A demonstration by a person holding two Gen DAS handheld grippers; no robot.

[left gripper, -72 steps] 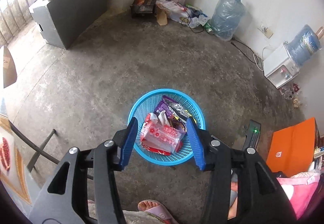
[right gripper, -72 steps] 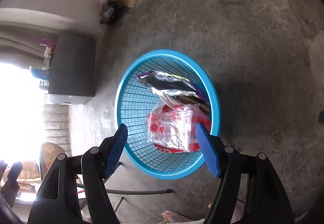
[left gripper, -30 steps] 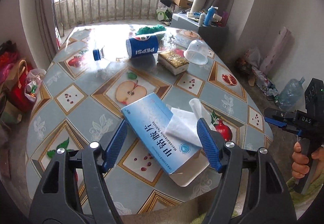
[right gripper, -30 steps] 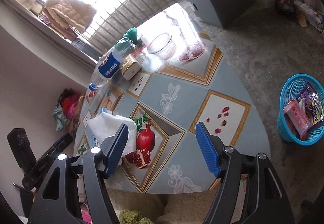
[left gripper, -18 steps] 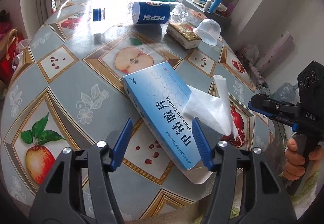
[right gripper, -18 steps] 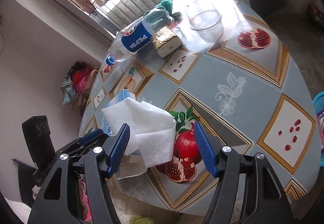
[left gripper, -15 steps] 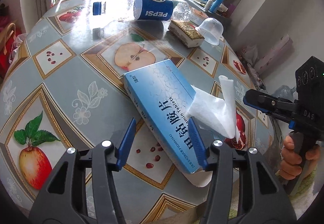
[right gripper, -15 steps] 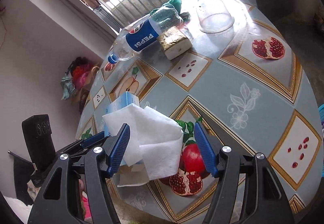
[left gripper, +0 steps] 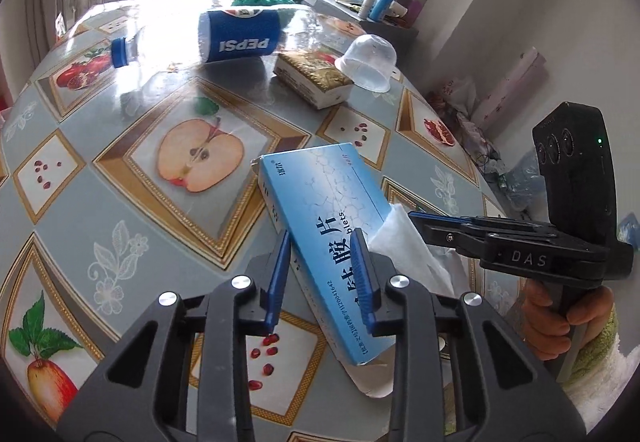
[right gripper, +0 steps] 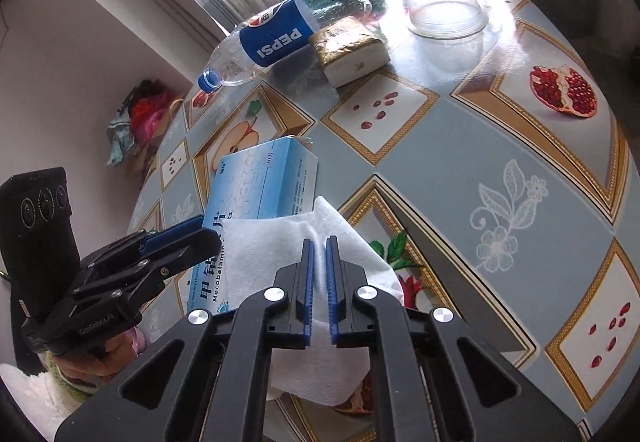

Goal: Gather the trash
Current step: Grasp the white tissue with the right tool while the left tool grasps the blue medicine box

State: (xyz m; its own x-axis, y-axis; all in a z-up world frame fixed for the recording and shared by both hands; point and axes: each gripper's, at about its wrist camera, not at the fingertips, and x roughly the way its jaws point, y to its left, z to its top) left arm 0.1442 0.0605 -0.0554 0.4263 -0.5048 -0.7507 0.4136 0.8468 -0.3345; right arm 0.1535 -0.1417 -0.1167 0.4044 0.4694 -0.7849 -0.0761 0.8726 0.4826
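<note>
Tissue (right gripper: 280, 242) sits pinched between my right gripper (right gripper: 319, 290) pads, draped over the near end of the blue box (left gripper: 324, 226) at the table (left gripper: 120, 202) edge. My left gripper (left gripper: 320, 278), jaws just narrowing, straddles that box across its width; whether its pads press yet I cannot tell. Box's long axis runs away from me toward the bottle (left gripper: 236, 38).

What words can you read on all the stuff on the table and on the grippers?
"PEPSI": blue label of the bottle, seen upside down.
"Mecobalamin" and "90": blue box, beside large Chinese characters.
"H20041642": blue box's edge; its first characters are unclear.
"DAS": side of the right gripper.
"GenRobot.AI": side of the left gripper, tiny, uncertain.
</note>
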